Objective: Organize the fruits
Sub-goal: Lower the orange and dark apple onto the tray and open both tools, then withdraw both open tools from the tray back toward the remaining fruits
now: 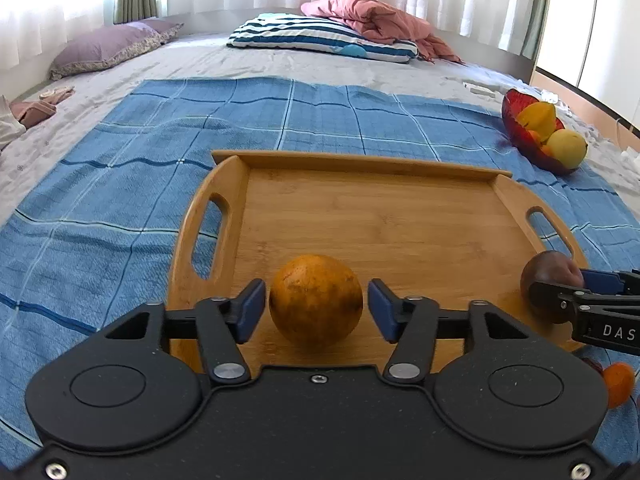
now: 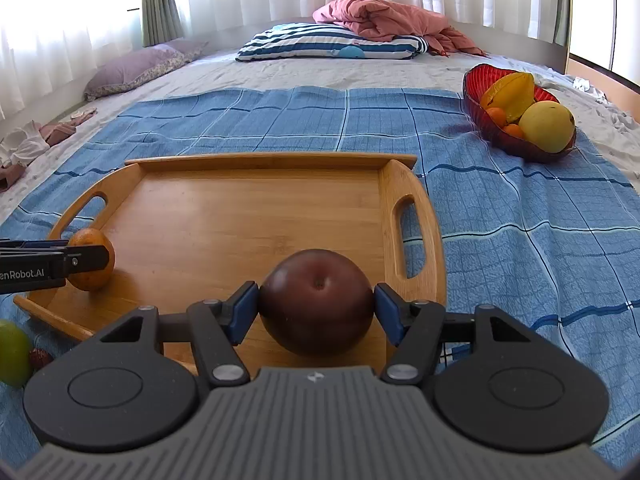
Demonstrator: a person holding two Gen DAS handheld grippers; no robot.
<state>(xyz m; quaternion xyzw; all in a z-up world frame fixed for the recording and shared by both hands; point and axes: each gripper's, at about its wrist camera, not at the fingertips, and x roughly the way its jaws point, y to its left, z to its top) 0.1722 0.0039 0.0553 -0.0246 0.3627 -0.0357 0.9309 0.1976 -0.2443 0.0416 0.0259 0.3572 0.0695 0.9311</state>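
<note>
Left gripper (image 1: 316,308): spread a little wider than the orange (image 1: 316,300), slim gaps at both blue pads; nothing clamped.
Orange: one, round, dull pitted skin, resting on the tray (image 1: 360,216) between the fingers.
Right gripper (image 2: 316,306): closed onto the dark apple (image 2: 316,300), pads touching each flank.
Dark apple: one, maroon, glossy, stem dimple facing forward, low over the tray's near right part.
Tray: one, bamboo, rectangular with raised rims and two slotted handles, directly ahead of both grippers.
Blanket (image 2: 520,248): one, blue plaid, fuzzy, spread under the tray.
Bowl (image 2: 476,80): one, red ribbed glass, far ahead to the right; inside, one starfruit (image 2: 510,94), one yellow pear-like fruit (image 2: 548,124), at least two small oranges (image 2: 496,114).
Loose fruit: one green fruit (image 2: 12,354) beside the right gripper's left.
Pillows: one striped (image 1: 320,38), one purple (image 1: 100,50), far ahead.
</note>
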